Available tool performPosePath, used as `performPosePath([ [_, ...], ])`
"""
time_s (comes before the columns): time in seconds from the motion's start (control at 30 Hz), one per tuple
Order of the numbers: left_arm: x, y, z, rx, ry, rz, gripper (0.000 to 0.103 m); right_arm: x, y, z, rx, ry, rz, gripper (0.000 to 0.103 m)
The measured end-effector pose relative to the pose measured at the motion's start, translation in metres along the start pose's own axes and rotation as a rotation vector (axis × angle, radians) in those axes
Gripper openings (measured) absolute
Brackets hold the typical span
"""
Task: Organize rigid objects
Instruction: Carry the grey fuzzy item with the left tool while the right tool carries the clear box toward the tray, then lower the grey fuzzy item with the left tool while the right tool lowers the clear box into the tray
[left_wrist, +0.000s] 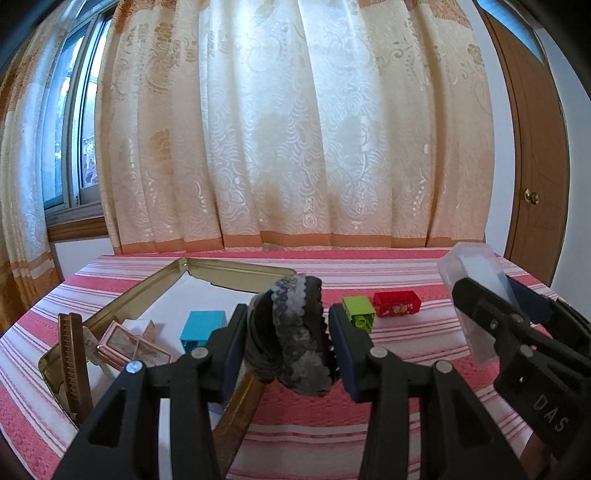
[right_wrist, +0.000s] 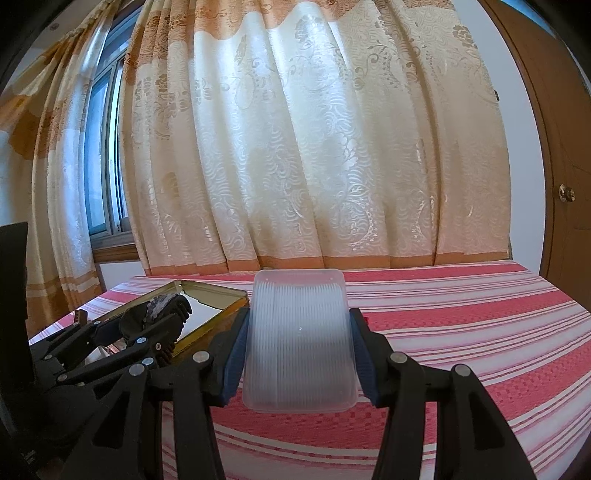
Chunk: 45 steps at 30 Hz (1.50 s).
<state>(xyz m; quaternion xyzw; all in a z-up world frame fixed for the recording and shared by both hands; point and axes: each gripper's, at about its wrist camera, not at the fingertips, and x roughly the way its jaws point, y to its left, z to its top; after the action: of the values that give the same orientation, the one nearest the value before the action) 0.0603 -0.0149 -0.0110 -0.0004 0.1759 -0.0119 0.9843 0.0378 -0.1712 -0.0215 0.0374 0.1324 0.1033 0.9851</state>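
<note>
On the far left of the left wrist view a brown comb (left_wrist: 74, 365) stands on its edge inside the gold tin tray (left_wrist: 122, 295), close to the tray's near left corner. Just beside it lies a small pink box (left_wrist: 129, 345) with a see-through top. A little further right, a blue block (left_wrist: 203, 330) sits on the white floor of the tray.

The tray rests on a table with a red and white striped cloth (left_wrist: 388, 417).

In the middle, the left gripper (left_wrist: 286, 345) is closed partway on a black hair clip (left_wrist: 291, 332) with a grey lacy trim. Both blue pads press the clip from each side, and the clip is up off the cloth (it hangs over the tray's near right edge).

Past the gripper, on the cloth, lies a green block (left_wrist: 360, 314). Right next to it is a little red basket (left_wrist: 397, 302). The two look very close together, but whether they touch cannot be told.

On the right, the right gripper (right_wrist: 297, 354) is also closed partway. It squeezes a clear plastic box (right_wrist: 299, 339) with ridges on it. Its pads hold the box by its two long sides, and the box is lifted above the striped cloth, well to the right of the tray.

Behind the table hangs a cream and orange curtain (left_wrist: 295, 129). At the far right stands a brown door (left_wrist: 535, 155).
</note>
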Motion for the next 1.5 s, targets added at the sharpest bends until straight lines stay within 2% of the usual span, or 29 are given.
performPosePath([
  [1.5,-0.013,0.027,-0.003,-0.037,-0.032,0.027,0.043,-0.002,0.038,-0.005,-0.048,0.010,0.062,0.054],
])
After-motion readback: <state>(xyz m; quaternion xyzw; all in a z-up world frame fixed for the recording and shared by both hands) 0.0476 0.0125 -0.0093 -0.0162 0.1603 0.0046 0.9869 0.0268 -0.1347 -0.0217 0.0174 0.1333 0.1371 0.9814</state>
